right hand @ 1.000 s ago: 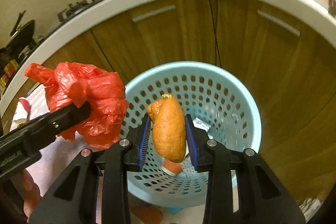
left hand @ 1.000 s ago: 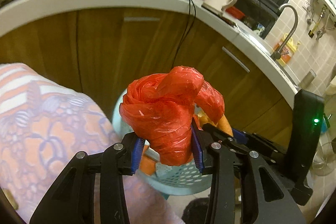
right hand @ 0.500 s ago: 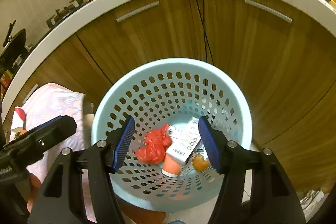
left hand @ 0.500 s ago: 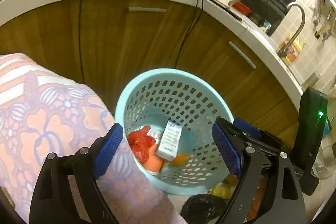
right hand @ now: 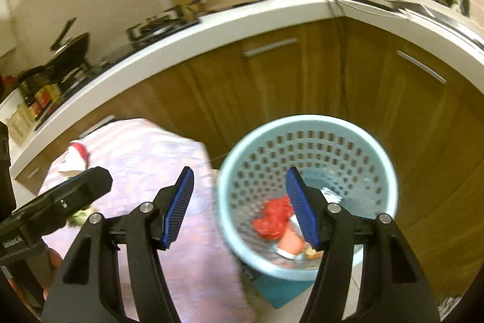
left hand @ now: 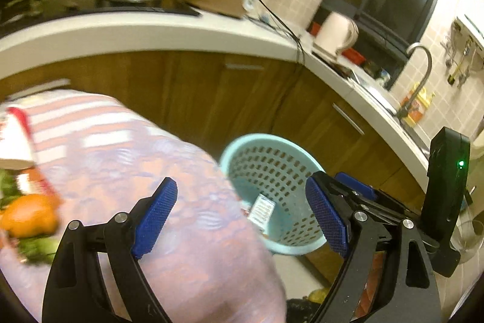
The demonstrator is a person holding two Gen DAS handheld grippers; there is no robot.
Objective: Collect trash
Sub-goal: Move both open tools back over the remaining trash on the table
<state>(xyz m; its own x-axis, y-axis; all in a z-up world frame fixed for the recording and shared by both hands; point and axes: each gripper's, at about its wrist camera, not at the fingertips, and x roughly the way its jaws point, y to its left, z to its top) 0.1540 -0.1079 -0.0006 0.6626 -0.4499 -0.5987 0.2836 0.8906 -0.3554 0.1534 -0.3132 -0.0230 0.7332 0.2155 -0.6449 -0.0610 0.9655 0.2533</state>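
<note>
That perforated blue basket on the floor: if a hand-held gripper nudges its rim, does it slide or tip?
Likely slides or tips easily: the basket looks like thin perforated plastic, so probably light. Only a few scraps weigh it down, such as the red bag. It tapers toward its base, so a rim-high push would probably tip it.

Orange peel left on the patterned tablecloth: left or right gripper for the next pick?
Left, probably. Both sets of jaws stand open and empty, but the left gripper faces the orange peel on the tablecloth; the right gripper points nearer the pale blue perforated plastic basket.
</note>
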